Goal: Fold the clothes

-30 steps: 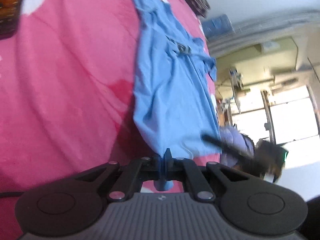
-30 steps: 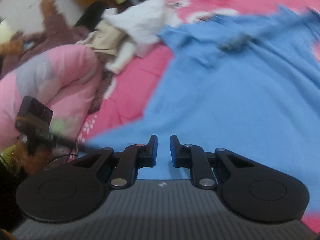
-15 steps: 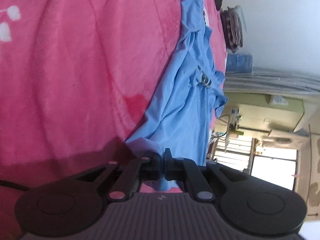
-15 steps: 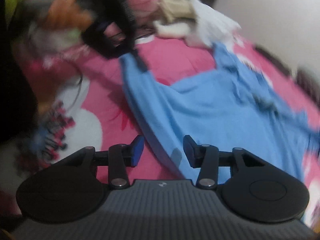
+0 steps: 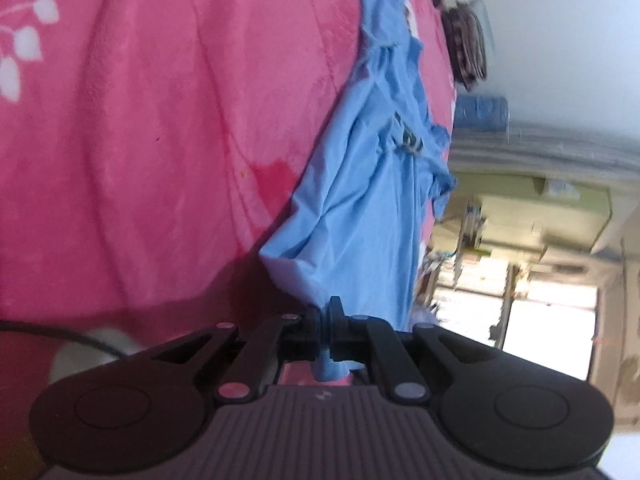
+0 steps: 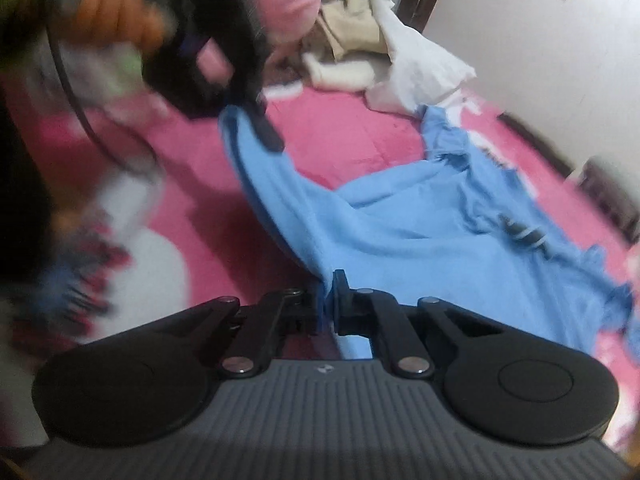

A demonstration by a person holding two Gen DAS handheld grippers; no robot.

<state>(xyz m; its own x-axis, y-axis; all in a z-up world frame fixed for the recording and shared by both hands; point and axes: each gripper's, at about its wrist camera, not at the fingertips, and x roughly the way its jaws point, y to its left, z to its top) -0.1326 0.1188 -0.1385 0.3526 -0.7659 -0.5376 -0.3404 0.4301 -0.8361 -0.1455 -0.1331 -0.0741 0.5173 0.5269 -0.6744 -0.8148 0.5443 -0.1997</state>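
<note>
Both tongs, left (image 5: 325,312) and right (image 6: 329,285), clamped on blue shirt (image 6: 420,236) hem, collar seemingly far end.

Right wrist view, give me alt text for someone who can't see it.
The right gripper is shut on the hem of a blue shirt spread over a pink blanket, while the blurred left gripper holds another corner lifted. White and beige clothes lie piled beyond, near a white wall.

Right tool (image 6: 327,288) and left tool (image 6: 256,120) both pinch the blue shirt's (image 6: 420,232) hem.
</note>
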